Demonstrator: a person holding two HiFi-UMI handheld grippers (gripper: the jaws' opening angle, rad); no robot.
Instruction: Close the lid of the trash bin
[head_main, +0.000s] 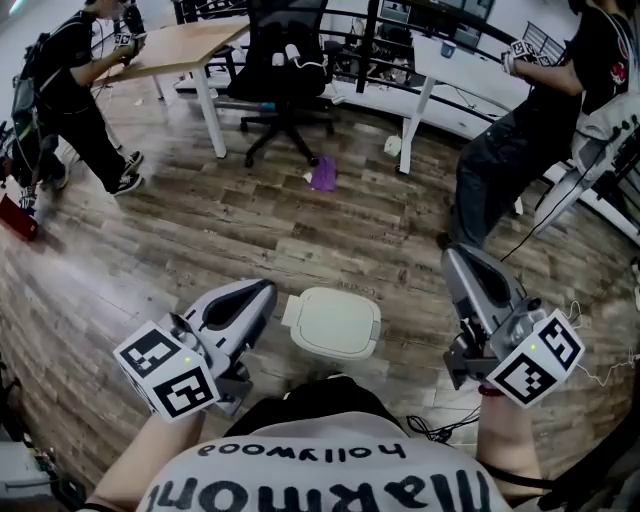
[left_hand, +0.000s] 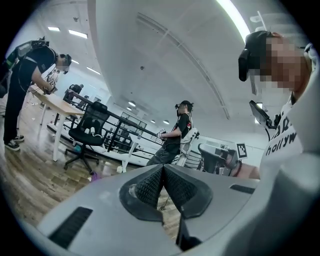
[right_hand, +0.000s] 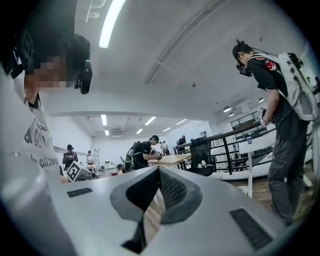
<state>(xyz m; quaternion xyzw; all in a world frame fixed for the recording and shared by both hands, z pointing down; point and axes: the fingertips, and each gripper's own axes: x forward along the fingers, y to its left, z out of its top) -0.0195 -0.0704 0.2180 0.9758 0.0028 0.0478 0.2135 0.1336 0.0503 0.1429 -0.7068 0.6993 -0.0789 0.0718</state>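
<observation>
At the left, the left gripper (head_main: 262, 290) hangs over the wooden floor (head_main: 200, 250) just beside the trash bin (head_main: 335, 322). Its own view shows its jaws pressed together at the tips with nothing between them (left_hand: 163, 167). The bin stands on the floor between the two tools, right in front of the person's feet. From above, its cream lid (head_main: 340, 318) seems to lie flat over the opening, though the steep angle does not show whether it has seated. To finish well, I would lower one closed tip onto the middle of the lid and press straight down, gently, so the light bin does not slide or tip. At the right, the right gripper (head_main: 455, 255) is held a little farther from the bin, its jaws likewise together at the tips and empty (right_hand: 158, 170).
</observation>
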